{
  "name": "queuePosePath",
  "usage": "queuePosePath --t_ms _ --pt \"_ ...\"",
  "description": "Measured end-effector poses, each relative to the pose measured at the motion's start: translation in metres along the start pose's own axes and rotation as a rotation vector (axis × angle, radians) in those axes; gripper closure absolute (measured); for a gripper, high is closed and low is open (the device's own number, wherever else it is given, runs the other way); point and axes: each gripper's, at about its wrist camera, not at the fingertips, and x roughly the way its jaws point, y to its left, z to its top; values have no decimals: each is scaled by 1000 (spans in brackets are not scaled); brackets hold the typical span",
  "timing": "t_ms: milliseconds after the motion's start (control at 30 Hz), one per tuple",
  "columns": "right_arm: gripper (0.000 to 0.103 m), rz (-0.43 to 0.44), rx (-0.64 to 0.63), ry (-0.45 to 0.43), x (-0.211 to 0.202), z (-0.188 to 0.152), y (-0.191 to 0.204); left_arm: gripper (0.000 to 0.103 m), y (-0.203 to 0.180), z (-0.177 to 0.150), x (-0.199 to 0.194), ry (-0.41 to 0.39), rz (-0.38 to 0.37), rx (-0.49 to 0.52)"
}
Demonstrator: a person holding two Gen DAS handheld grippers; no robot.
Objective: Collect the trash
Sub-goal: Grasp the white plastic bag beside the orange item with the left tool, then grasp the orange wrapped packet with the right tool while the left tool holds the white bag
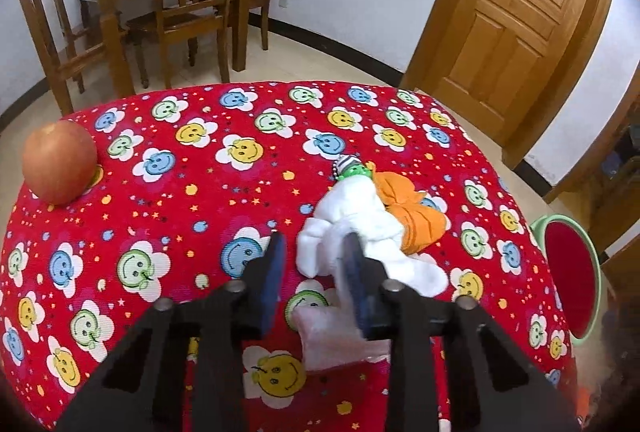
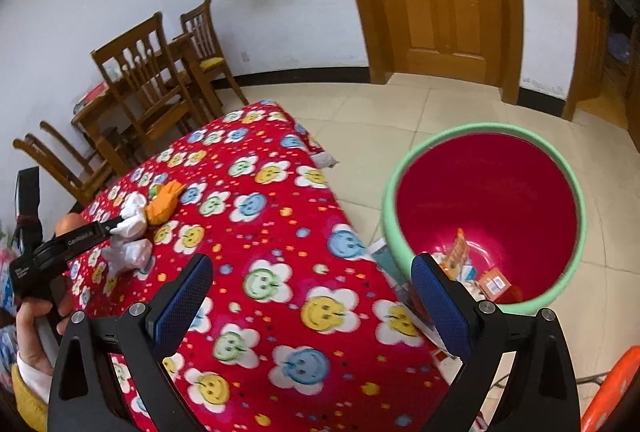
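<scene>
**Left gripper at the tissue pile**

My left gripper [image 1: 314, 264] is over the red smiley tablecloth [image 1: 192, 191], jaws parted. A crumpled white tissue [image 1: 360, 220] lies between and just ahead of the fingers [image 1: 272, 272]; whether a pad touches it I cannot tell. An orange wrapper [image 1: 416, 211] touches the tissue's right side, and a small green toy [image 1: 352, 167] sits at its far end. An apple [image 1: 59, 161] stands well apart at the cloth's left edge. The bin's [image 1: 592, 260] green rim shows beyond the right edge.
</scene>
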Motion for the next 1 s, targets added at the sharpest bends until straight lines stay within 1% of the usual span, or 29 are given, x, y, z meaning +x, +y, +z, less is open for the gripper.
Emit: queuePosePath --t_ms 33,67,233,267,300,333,400,467,533,600,667,700,733,800,833,900,1000 --pt "4 4 -8 1 2 1 4 84 0 0 -1 1 -9 2" --pt "4 11 -20 2 4 2 9 86 0 0 -2 0 -17 4" --pt "4 43 -52 9 12 7 30 86 -3 -2 -7 -2 -42 2" --pt "4 46 -56 9 13 7 34 85 -4 -2 -8 -2 -46 0" --pt "4 52 -62 10 13 7 37 77 -5 -2 -8 0 -46 0" --pt "4 54 -66 11 14 7 38 68 -7 -2 -8 0 -42 3" --pt "4 60 -73 14 14 7 42 59 -10 -2 -7 -6 -18 11" --pt "4 63 -76 18 15 8 43 56 -14 -1 -4 -2 -7 21" --pt "4 68 -75 22 15 8 44 51 -16 -1 0 10 4 26" --pt "4 76 -72 25 15 10 44 51 -19 -1 5 24 16 35" --pt "4 80 -74 22 13 13 45 51 -20 -1 10 33 10 38" --pt "4 82 -73 20 13 14 45 51 -20 -1 12 40 3 36" --pt "4 82 -72 19 12 14 45 60 -20 -1 13 48 -15 26" --pt "4 85 -68 21 12 16 45 71 -19 -2 15 57 -46 7" --pt "4 86 -67 23 12 17 45 75 -19 -3 14 53 -48 6" --pt "4 85 -68 23 12 17 45 81 -19 -3 10 41 -54 11" --pt "4 90 -64 32 14 20 48 84 -17 -2 1 26 -68 3"
